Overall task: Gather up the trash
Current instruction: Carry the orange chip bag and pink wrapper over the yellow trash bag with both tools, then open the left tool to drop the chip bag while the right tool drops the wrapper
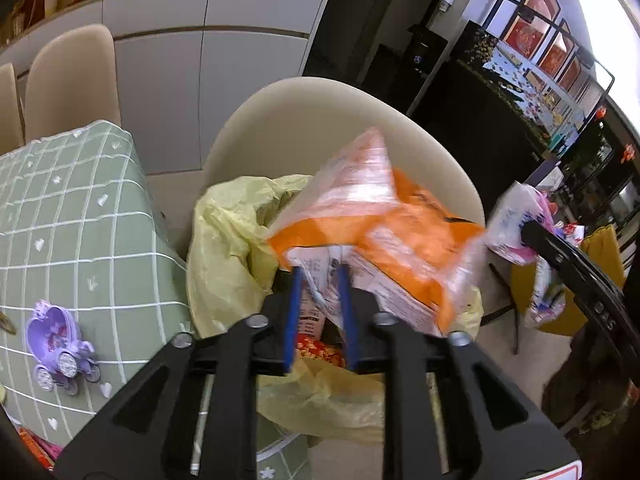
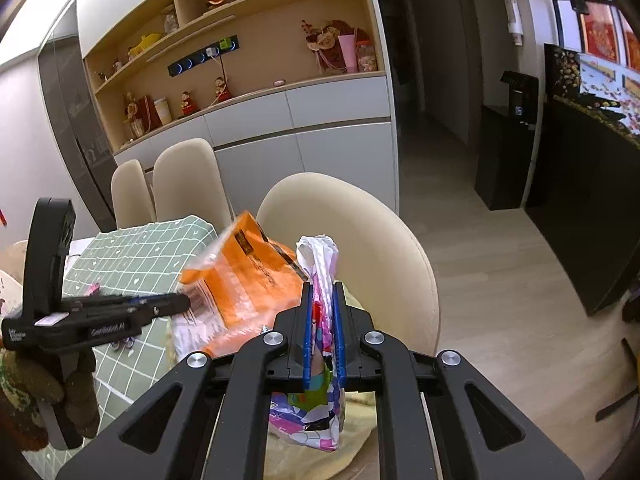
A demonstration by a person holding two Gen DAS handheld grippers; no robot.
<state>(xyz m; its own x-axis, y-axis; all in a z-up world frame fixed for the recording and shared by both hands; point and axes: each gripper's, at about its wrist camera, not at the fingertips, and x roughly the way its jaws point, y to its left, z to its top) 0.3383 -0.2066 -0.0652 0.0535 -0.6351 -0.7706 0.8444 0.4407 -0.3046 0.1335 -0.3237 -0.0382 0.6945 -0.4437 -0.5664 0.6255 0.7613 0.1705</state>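
Two tongs: left (image 1: 320, 270) parted beside one orange wrapper (image 1: 404, 220), right (image 2: 322, 286) clamping one colourful wrapper (image 2: 320, 256).

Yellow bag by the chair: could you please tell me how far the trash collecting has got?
Done: the yellow bag already holds a red packet. In hand: the left gripper, jaws apart, has the orange wrapper at its tips above the bag; the right gripper clamps a colourful wrapper. Left: both wrappers must land in the bag.

Wrapper (image 1: 384, 216) over bin bag (image 1: 228, 248); chair (image 1: 320, 128) behind; table (image 1: 80, 216) left.
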